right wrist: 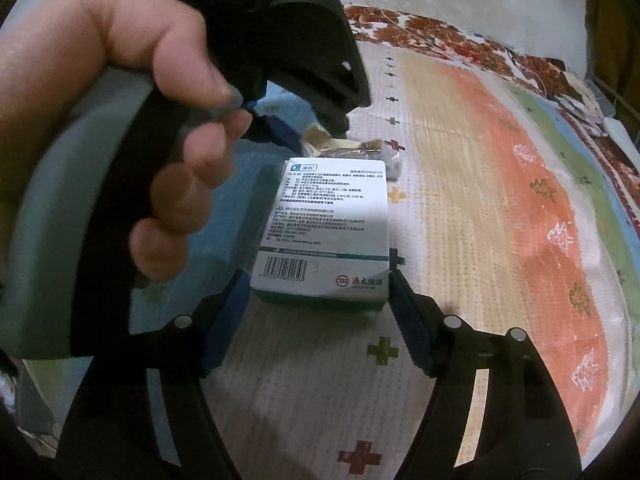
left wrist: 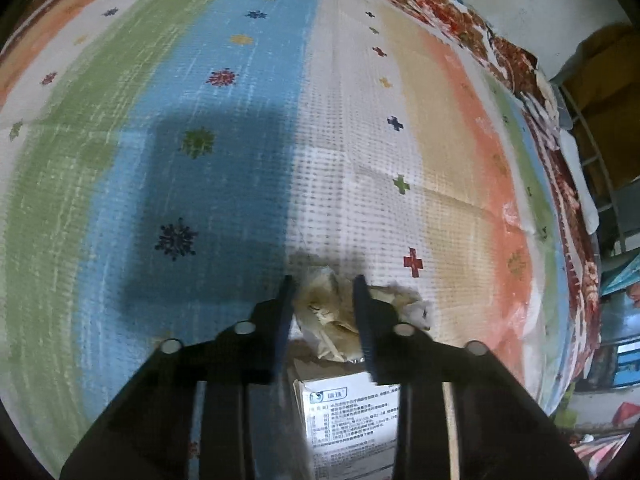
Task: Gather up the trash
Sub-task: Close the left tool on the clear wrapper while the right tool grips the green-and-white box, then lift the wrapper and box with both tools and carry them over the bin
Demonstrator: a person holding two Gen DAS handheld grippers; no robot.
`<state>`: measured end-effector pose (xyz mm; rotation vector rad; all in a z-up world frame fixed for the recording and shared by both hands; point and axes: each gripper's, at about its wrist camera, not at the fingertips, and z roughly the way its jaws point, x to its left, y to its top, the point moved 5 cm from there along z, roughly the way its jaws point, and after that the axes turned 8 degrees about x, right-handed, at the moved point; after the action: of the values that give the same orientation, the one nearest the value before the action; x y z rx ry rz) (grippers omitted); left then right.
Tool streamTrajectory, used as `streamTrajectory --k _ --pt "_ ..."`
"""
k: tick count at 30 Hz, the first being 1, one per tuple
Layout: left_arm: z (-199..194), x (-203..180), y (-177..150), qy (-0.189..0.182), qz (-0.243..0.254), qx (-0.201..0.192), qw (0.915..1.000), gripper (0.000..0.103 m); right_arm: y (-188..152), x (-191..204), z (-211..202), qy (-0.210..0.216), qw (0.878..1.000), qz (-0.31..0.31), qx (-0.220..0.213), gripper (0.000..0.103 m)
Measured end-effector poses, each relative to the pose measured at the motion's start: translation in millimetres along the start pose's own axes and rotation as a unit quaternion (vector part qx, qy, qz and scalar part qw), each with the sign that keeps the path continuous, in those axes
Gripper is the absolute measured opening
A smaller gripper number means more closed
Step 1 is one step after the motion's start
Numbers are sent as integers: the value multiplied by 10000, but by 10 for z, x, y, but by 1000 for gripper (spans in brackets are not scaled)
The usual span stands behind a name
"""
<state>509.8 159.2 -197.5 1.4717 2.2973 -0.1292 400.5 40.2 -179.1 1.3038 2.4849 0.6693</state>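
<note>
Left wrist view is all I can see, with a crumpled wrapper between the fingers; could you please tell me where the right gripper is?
Observer: The right gripper stands open astride the near end of the white medicine box, not gripping it.
Operator: Thank you. Does the box lie flat?
Observer: Yes, it lies flat on the striped mat, printed side up, with its barcode end toward the right gripper.
Operator: And where is my wrapper relative to the box?
Observer: The crumpled wrapper sits just past the box's far end, with the left gripper closed on it.
</note>
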Motion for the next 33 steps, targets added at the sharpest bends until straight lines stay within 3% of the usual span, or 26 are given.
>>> streamTrajectory --k 2,5,15,25,33 --pt "-58 61 -21 -23 -63 -106 9999 13 -9 12 -17 -41 10000 -31 7 66" --pt "-150 157 -30 -191 -254 -199 9993 13 -43 35 -60 -86 9999 -89 18 66" --pt "-757 364 -252 220 -262 -580 9977 12 -72 -23 -464 -127 9999 -84 -27 66" --pt "-1394 285 -859 721 -85 -645 9953 12 -158 -159 -1185 -124 9994 -223 -221 66" --pt "-1707 123 -1588 637 118 -641 9958 12 -354 -174 -1699 57 9992 -251 -291 66"
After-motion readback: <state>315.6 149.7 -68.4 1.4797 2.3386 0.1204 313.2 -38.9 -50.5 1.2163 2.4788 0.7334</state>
